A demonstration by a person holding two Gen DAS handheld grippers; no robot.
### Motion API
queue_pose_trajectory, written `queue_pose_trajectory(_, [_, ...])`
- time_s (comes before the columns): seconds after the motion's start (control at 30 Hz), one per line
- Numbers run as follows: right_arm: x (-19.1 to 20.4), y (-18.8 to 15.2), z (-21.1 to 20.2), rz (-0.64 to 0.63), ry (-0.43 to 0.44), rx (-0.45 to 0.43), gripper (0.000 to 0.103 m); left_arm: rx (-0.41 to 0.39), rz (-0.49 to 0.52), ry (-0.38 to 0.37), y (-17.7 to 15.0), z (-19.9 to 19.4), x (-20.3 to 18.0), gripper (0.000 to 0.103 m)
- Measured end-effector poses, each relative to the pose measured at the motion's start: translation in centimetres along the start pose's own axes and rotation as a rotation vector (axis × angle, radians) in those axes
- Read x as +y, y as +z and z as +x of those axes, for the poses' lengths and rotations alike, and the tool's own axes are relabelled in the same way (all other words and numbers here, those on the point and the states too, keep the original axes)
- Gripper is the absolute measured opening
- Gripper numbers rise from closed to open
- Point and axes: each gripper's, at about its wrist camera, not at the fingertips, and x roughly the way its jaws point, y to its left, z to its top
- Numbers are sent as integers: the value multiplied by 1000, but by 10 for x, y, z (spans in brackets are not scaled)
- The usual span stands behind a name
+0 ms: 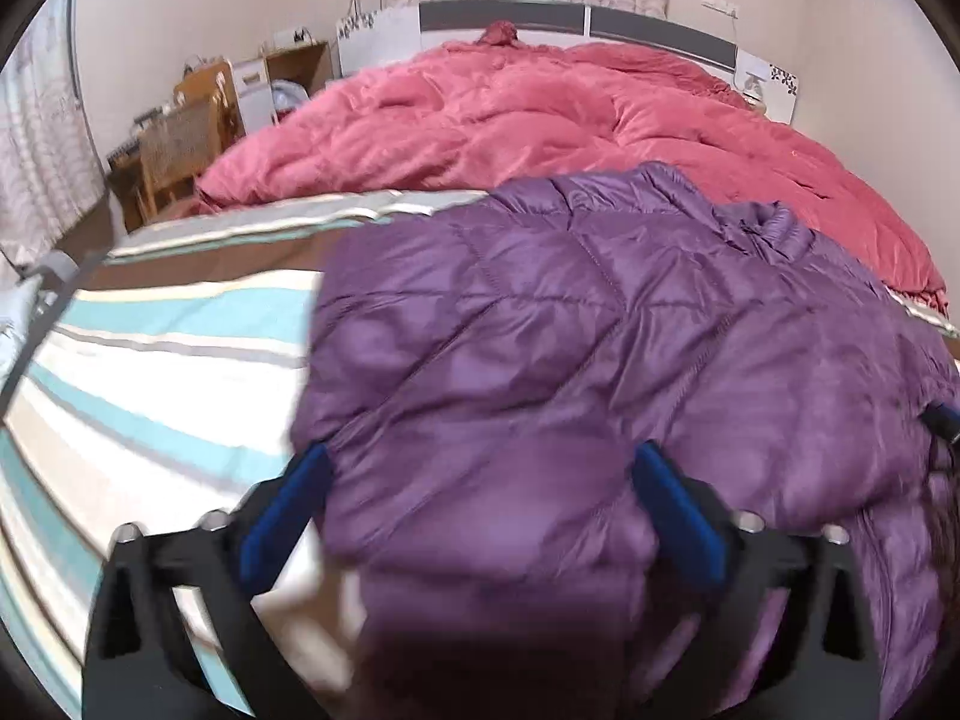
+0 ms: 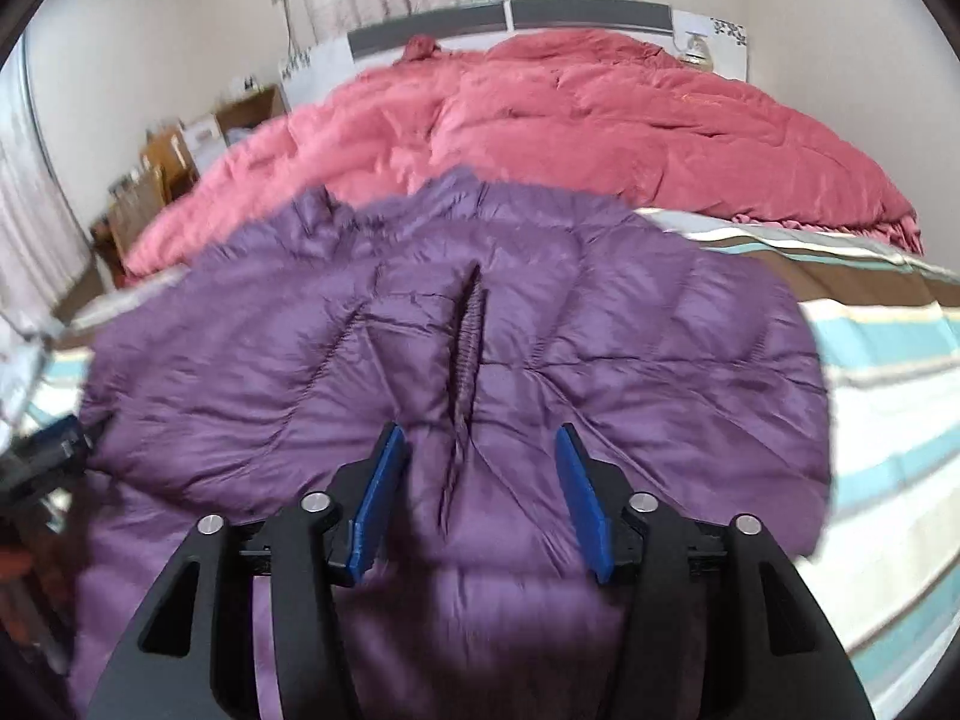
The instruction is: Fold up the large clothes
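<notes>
A purple quilted puffer jacket (image 1: 600, 324) lies spread on the striped bed sheet (image 1: 150, 360); it also shows in the right wrist view (image 2: 456, 330). My left gripper (image 1: 480, 468) is open, its blue pads either side of the jacket's near left edge, with fabric between the jaws. My right gripper (image 2: 480, 450) is open over the jacket's near edge, with a gathered fold (image 2: 468, 324) running away between its pads. The left gripper (image 2: 54, 450) appears at the left edge of the right wrist view, and the right gripper (image 1: 942, 420) at the right edge of the left wrist view.
A pink duvet (image 1: 540, 120) is bunched across the far half of the bed, below the headboard (image 1: 510, 18). Wooden furniture and boxes (image 1: 198, 120) stand by the far left wall. Striped sheet (image 2: 888, 372) shows to the right of the jacket.
</notes>
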Motion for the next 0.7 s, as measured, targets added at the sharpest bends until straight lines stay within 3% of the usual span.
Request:
queue_pose_trajectory(0.07, [-8, -10, -27, 6, 26, -5, 62, 2, 12, -33, -4, -13, 10, 101])
queue_pose_trajectory(0.43, [-73, -99, -124, 87, 49, 56, 62, 34, -62, -176, -96, -83, 67, 99])
queue_pose_trajectory(0.53, [-92, -126, -141, 131, 69, 89, 62, 58, -77, -232, -116, -92, 78, 84])
queue_pose_trajectory(0.7, [-107, -167, -160, 167, 95, 146, 62, 85, -101, -296, -145, -105, 88, 72])
